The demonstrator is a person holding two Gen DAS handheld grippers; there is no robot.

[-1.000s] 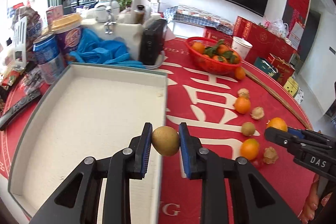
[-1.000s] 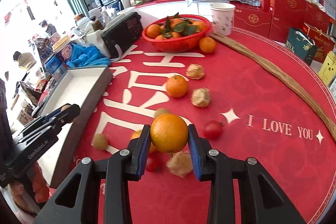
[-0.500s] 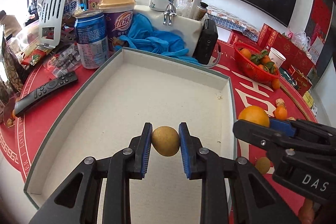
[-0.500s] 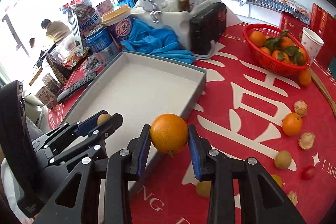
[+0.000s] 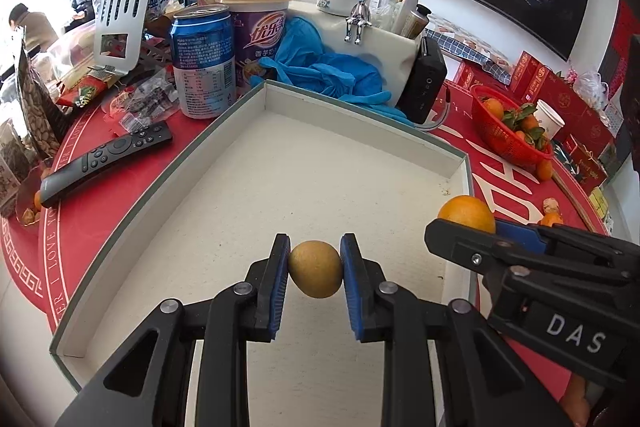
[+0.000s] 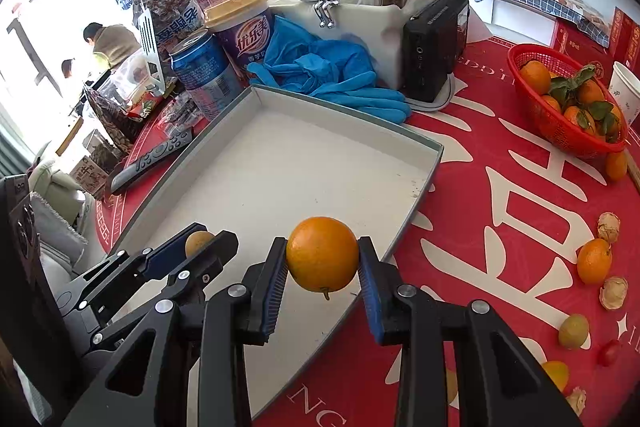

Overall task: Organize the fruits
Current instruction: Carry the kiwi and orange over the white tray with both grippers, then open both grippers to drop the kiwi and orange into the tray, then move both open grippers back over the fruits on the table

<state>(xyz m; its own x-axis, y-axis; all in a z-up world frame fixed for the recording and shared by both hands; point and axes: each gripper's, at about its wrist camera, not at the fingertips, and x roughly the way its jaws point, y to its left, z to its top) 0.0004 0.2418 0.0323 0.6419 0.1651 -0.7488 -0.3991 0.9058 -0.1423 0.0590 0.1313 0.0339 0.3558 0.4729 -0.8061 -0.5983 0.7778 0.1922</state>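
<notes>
My left gripper (image 5: 315, 277) is shut on a small yellow-brown round fruit (image 5: 315, 269) and hangs over the near part of the shallow white tray (image 5: 256, 115). Beside it, my right gripper (image 6: 322, 261) is shut on a big orange (image 6: 322, 253) above the tray's near right edge (image 6: 420, 187). In the left wrist view the orange (image 5: 466, 213) and the right gripper (image 5: 466, 239) show at the right. In the right wrist view the left gripper (image 6: 202, 247) and its fruit (image 6: 197, 241) show at the lower left. The tray holds no fruit.
Loose oranges (image 6: 594, 261), small fruits (image 6: 574, 331) and husks (image 6: 614, 293) lie on the red cloth at right. A red basket (image 6: 560, 131) of tangerines stands at the back right. Behind the tray are blue gloves (image 5: 332, 79), a can (image 5: 202, 67), a cup (image 5: 256, 27), a black radio (image 5: 426, 83) and a remote (image 5: 106, 157).
Both grippers have swung left from the loose fruit on the red cloth to above the tray, each still holding its fruit. The right one travelled farther.
</notes>
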